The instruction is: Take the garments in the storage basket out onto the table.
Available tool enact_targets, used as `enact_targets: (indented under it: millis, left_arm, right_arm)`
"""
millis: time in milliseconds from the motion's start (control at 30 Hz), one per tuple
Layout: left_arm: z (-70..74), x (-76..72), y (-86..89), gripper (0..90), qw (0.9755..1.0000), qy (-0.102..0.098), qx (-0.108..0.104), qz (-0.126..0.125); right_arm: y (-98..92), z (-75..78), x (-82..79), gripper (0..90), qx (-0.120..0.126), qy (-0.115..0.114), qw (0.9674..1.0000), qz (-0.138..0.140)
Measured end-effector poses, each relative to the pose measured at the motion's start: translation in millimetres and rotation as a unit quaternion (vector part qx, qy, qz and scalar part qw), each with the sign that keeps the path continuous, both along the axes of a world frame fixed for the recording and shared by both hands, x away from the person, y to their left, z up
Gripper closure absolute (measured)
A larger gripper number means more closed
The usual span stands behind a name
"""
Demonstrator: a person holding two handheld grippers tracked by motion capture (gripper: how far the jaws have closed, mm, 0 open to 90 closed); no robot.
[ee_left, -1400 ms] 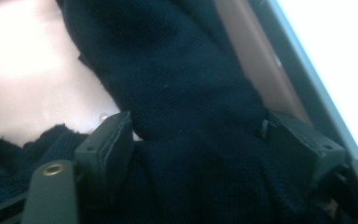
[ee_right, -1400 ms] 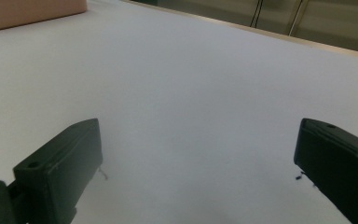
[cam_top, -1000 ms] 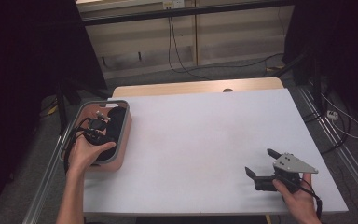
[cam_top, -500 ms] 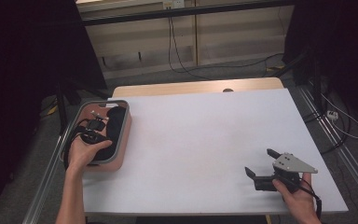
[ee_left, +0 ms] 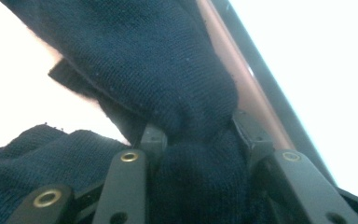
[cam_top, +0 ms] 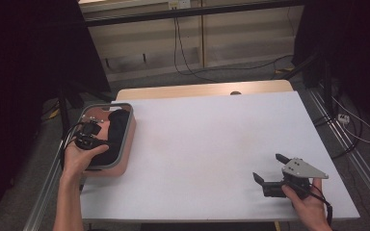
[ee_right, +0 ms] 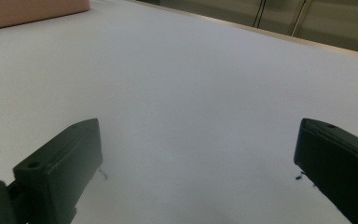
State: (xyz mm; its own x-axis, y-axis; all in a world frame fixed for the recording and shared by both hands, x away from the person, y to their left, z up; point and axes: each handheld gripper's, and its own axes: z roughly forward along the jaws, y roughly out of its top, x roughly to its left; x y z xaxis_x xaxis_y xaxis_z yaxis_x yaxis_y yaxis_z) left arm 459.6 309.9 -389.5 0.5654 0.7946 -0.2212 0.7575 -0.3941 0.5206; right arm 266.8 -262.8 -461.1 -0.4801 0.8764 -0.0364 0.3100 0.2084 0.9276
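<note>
Two grippers in the high view: left gripper [cam_top: 89,136] sits over the pink tray [cam_top: 125,144] at the table's left edge, jaws down in the dark knit cloth [cam_top: 115,130] that lies inside the tray. Left hand [cam_top: 79,156] behind it, forearm coming up from the bottom. Right gripper [cam_top: 270,173] rests on the white table [cam_top: 207,139] near the front right corner, well apart from the tray, jaws spread wide, nothing between them; right hand [cam_top: 304,199] grips its body.

Left gripper view: jaws have just been closing and now pinch a bunched fold of the dark knit cloth [ee_left: 186,107] between the fingertips [ee_left: 153,140]. Cloth rises from the pinch up and to the left. Tray rim [ee_left: 242,79] runs diagonally just beside the fold, white table beyond it.

Right gripper view: both black jaws stand far apart, empty, over bare white table [ee_right: 191,93]. Corner of the pink tray [ee_right: 32,11] at top left, far off.
</note>
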Motion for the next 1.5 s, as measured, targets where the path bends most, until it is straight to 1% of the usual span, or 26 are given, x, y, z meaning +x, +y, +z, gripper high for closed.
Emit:
enact_targets:
  millis: [67,167,200,267,400,467,533,600,633,700,767,800,833,900,933,967,1033,1100,1133,1200,1267,1300,1333,1400,1467,1500]
  left_arm:
    - [3.5,-1.9,3.2,63.7,0.9999,-0.006,-0.015,0.005]
    - [7.3,-4.2,7.3,63.7,0.9988,-0.009,-0.044,0.021]
    - [8.2,-4.6,9.2,63.8,0.9984,-0.010,-0.052,0.019]
    - [8.6,-5.2,13.3,64.0,0.9971,-0.014,-0.072,0.019]
    - [11.7,-7.0,21.3,64.8,0.9931,-0.026,-0.110,0.032]
    - [14.9,-8.7,23.1,65.1,0.9920,-0.035,-0.116,0.033]
    - [17.7,-10.0,23.5,65.2,0.9912,-0.045,-0.121,0.028]
    - [20.5,-11.5,23.7,65.5,0.9897,-0.065,-0.123,0.033]
    - [22.8,-12.3,24.5,65.6,0.9896,-0.069,-0.123,0.030]
    - [26.0,-14.7,24.4,65.8,0.9870,-0.093,-0.128,0.030]
    - [29.3,-16.8,25.4,65.8,0.9847,-0.107,-0.133,0.035]
    - [30.9,-18.1,25.2,65.9,0.9844,-0.114,-0.130,0.034]
    - [32.3,-19.4,25.0,65.9,0.9839,-0.120,-0.127,0.037]
    - [34.2,-21.0,25.5,66.0,0.9811,-0.132,-0.135,0.044]
    - [34.2,-21.0,25.5,65.9,0.9811,-0.132,-0.135,0.044]
    - [36.5,-22.4,26.2,65.9,0.9784,-0.142,-0.140,0.054]
    - [39.5,-24.6,26.8,65.9,0.9756,-0.155,-0.144,0.060]
    - [42.2,-26.7,27.2,65.9,0.9713,-0.172,-0.151,0.066]
    - [44.0,-28.3,26.7,66.0,0.9700,-0.183,-0.147,0.063]
    - [48.0,-32.1,24.1,66.0,0.9660,-0.211,-0.137,0.061]
    - [53.1,-36.4,20.3,66.0,0.9599,-0.247,-0.118,0.058]
    - [55.3,-38.2,19.1,66.0,0.9570,-0.259,-0.117,0.055]
    - [57.0,-40.0,18.4,66.1,0.9537,-0.268,-0.122,0.060]
    - [60.9,-43.1,19.0,66.1,0.9482,-0.285,-0.126,0.064]
    - [63.8,-46.3,19.4,66.1,0.9415,-0.302,-0.133,0.068]
    - [65.4,-47.7,20.0,66.1,0.9397,-0.307,-0.135,0.069]
  right_arm:
    - [-0.1,0.0,-0.1,0.2,0.000,0.000,1.0000,0.000]
    - [-0.2,-0.2,0.3,0.2,0.001,0.000,1.0000,-0.001]
    - [-0.2,-0.2,0.5,0.2,0.001,0.000,1.0000,0.000]
    - [-0.1,0.1,0.2,0.2,0.003,0.000,1.0000,0.001]
    - [-0.2,0.1,0.1,0.2,0.004,0.000,1.0000,0.001]
    - [-0.2,0.0,0.4,0.2,0.004,0.000,1.0000,0.001]
    - [-0.1,0.0,0.6,0.2,0.004,0.000,1.0000,0.001]
    - [-0.1,0.0,0.4,0.2,0.004,0.000,1.0000,0.002]
    - [-0.2,0.1,0.3,0.2,0.004,0.000,1.0000,0.001]
    - [-0.2,0.2,0.2,0.2,0.005,0.000,1.0000,0.001]
    - [-0.3,0.3,0.2,0.2,0.006,-0.001,1.0000,0.003]
    - [-0.3,0.3,0.1,0.2,0.006,-0.001,1.0000,0.003]
    - [-0.3,0.3,0.1,0.2,0.005,-0.002,1.0000,0.003]
    - [-0.4,0.4,-0.2,0.2,0.005,-0.002,1.0000,0.003]
    - [-0.5,0.6,-0.3,0.2,0.006,-0.002,1.0000,0.003]
    - [-0.6,0.8,-0.4,0.2,0.006,-0.003,1.0000,0.003]
    - [-0.3,1.2,-0.7,0.1,0.008,-0.006,0.9999,0.004]
    - [0.1,1.1,-0.8,0.2,0.008,-0.006,0.9999,0.005]
    - [0.1,1.0,-0.7,0.2,0.008,-0.006,0.9999,0.006]
    - [0.0,1.1,-0.7,0.1,0.008,-0.005,0.9999,0.005]
    - [-0.2,1.1,-0.7,0.2,0.008,-0.005,0.9999,0.005]
    - [-0.1,1.2,-0.8,0.1,0.007,-0.006,0.9999,0.005]
    - [-0.1,1.3,-1.1,0.1,0.007,-0.008,0.9999,0.006]
    - [-0.2,1.7,-1.4,0.1,0.009,-0.009,0.9999,0.006]
    - [-0.2,1.6,-1.4,0.1,0.008,-0.008,0.9999,0.007]
    - [-0.3,1.6,-1.4,0.1,0.008,-0.008,0.9999,0.006]
